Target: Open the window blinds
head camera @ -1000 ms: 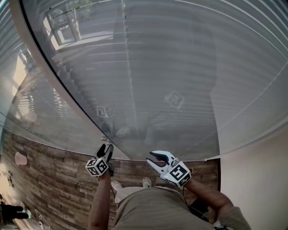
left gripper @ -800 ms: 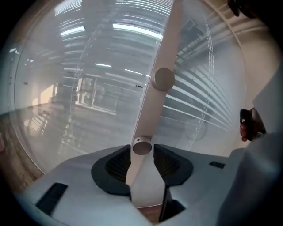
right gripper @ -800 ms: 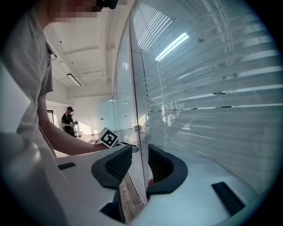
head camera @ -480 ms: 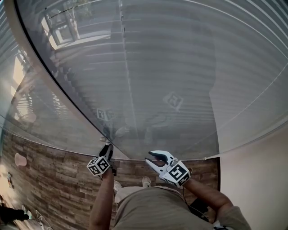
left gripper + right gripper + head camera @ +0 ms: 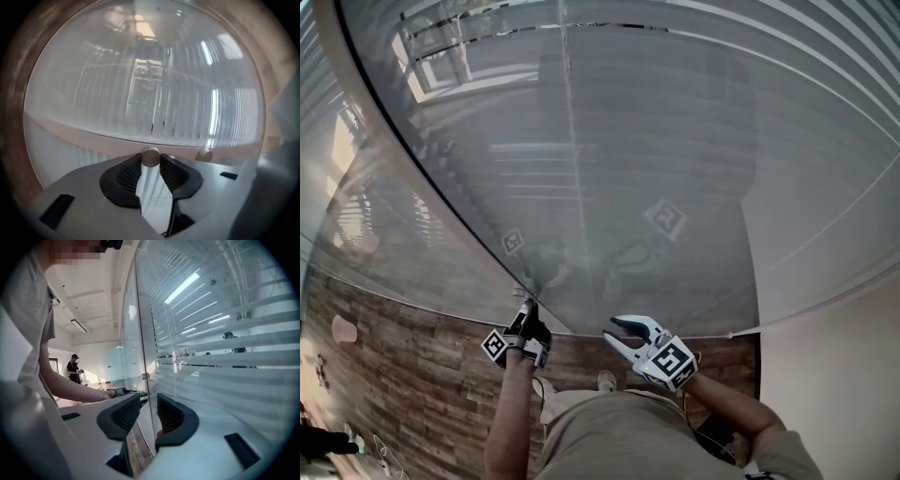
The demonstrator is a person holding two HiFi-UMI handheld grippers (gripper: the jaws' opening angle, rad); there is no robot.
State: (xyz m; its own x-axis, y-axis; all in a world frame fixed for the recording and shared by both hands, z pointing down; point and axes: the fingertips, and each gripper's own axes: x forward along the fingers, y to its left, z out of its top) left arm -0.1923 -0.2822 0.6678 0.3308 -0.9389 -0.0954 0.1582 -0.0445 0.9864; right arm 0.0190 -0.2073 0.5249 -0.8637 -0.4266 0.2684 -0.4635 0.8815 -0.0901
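As the knob [image 5: 151, 156], just closed on by the left gripper's [image 5: 527, 317] fingers [image 5: 126, 176], is twisted, the slats [image 5: 675, 112] are tilted open; the right gripper [image 5: 623, 333] is held agape, empty.

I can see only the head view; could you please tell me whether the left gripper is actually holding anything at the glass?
Observer: Yes. In the left gripper view, the left gripper has just been closing its jaws and now pinches a small round knob.
Operator: Thank you. Is the right gripper holding anything?
Observer: No. In the right gripper view, the right gripper has its jaws apart with nothing held between them.
Operator: Do the blinds show gaps from there?
Observer: Yes, the slats lie apart, with light between them.
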